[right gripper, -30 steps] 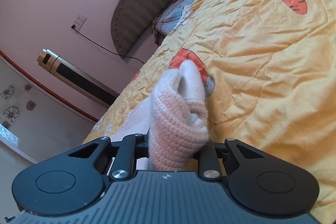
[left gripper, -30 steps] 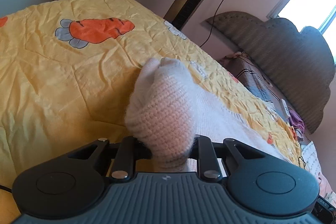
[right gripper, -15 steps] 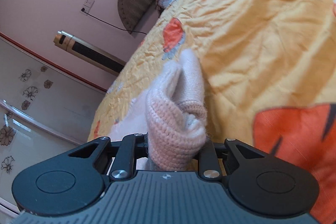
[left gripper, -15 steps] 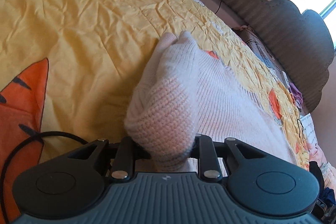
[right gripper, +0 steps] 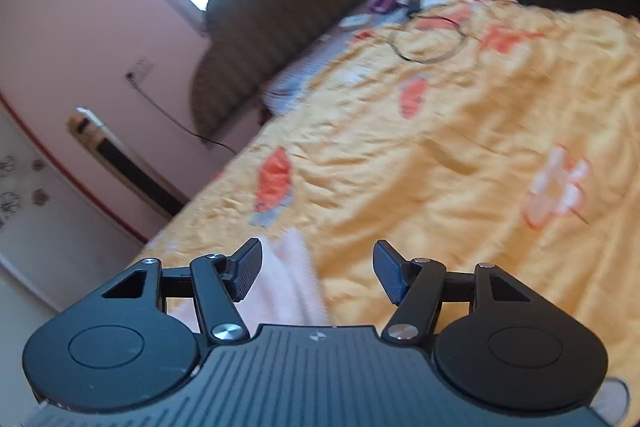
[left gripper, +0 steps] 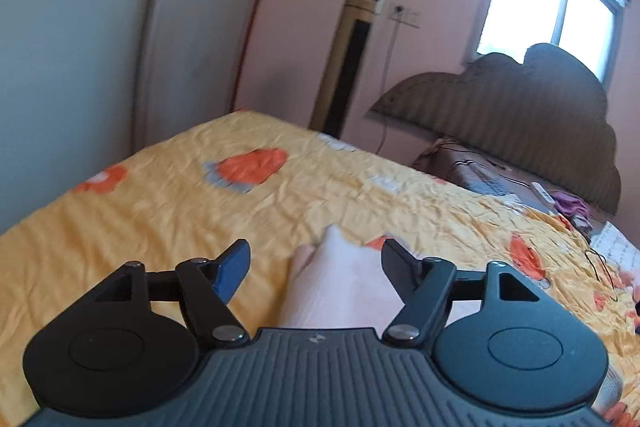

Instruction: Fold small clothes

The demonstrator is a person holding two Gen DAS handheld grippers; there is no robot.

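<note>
A small pale pink knitted garment (left gripper: 340, 287) lies on the yellow carrot-print quilt (left gripper: 160, 211). In the left wrist view my left gripper (left gripper: 316, 267) is open, its jaws spread wide above the garment and holding nothing. In the right wrist view the garment (right gripper: 284, 287) lies near the left jaw of my right gripper (right gripper: 318, 273), which is open and empty too. The quilt (right gripper: 460, 167) fills the view beyond it. Most of the garment is hidden under both gripper bodies.
A dark scalloped headboard (left gripper: 520, 115) stands at the bed's far end with clothes and a cable (right gripper: 428, 43) near it. A tall gold tower fan (left gripper: 352, 59) and a wardrobe (left gripper: 100, 27) stand by the wall past the bed's edge.
Both grippers were shut on the knitted garment. Both have opened and let it go, and it now lies on the quilt. Both cameras have tilted up and pulled back.
</note>
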